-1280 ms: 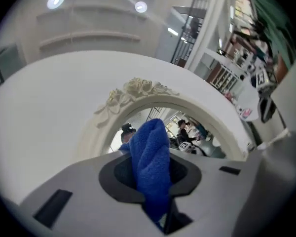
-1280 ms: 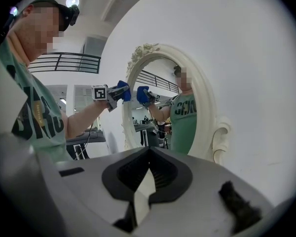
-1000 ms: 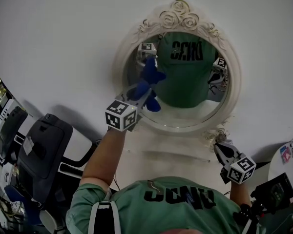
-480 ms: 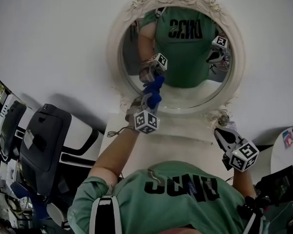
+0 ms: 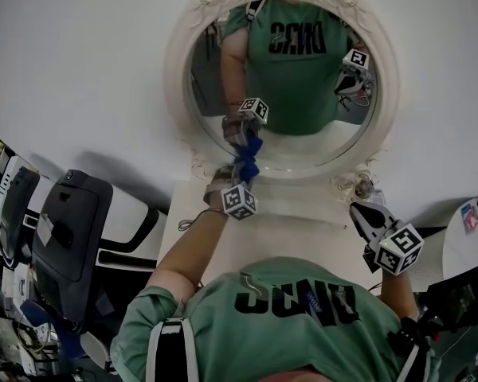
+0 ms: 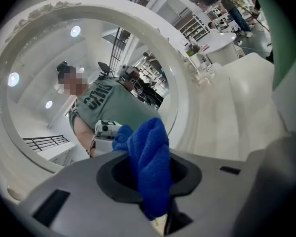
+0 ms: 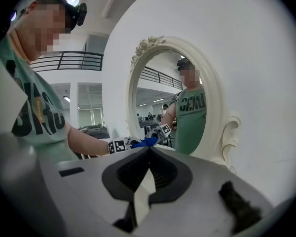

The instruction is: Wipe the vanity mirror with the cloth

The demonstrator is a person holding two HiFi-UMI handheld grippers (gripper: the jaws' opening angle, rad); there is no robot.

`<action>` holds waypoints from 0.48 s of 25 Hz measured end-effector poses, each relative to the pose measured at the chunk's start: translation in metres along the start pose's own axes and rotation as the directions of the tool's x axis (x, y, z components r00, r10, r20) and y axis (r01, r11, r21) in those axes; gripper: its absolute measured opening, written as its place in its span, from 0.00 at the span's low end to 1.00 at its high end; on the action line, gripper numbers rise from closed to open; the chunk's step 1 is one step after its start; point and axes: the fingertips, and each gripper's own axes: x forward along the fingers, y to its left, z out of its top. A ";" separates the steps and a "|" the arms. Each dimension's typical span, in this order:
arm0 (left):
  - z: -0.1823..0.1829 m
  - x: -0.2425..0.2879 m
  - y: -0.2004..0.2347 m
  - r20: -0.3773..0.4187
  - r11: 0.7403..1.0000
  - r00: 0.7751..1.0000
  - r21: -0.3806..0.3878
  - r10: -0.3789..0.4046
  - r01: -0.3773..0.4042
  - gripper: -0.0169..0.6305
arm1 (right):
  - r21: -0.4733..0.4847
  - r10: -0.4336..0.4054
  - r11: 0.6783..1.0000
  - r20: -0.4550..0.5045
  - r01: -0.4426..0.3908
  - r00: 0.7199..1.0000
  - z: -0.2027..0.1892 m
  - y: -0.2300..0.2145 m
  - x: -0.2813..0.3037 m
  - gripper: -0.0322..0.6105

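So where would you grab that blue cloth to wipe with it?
Pinch the blue cloth at its bunched middle, from the side away from the mirror, as the left gripper does. It's limp, so a wad pokes past the jaws to meet glass.

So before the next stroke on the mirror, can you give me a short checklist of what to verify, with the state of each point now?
1. Blue cloth gripped by the left tool: ok, the jaws are shut on it.
2. Enough cloth past the jaws: ok, a thick fold sticks out in front.
3. Cloth on the glass of the vanity mirror: ok, it seems to meet its reflection low on the glass.
4. Right tool out of the way: ok, jaws together, empty, held low beside the white frame.
5. Glass clean where it was wiped: cannot tell.
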 end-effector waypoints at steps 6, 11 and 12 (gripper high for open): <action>-0.003 0.003 -0.010 -0.055 0.994 0.992 -0.030 -0.111 0.109 0.26 | 0.000 0.009 1.000 0.001 -0.009 1.000 0.001 0.002 0.003 0.07; -0.002 0.003 -0.012 -0.059 0.980 0.980 -0.073 -0.190 0.185 0.31 | 0.003 0.009 1.000 0.002 -0.009 1.000 -0.001 0.001 0.005 0.07; -0.002 0.003 -0.011 -0.054 0.978 0.978 -0.073 -0.200 0.196 0.31 | 0.003 0.009 1.000 0.002 -0.009 1.000 -0.002 0.001 0.005 0.07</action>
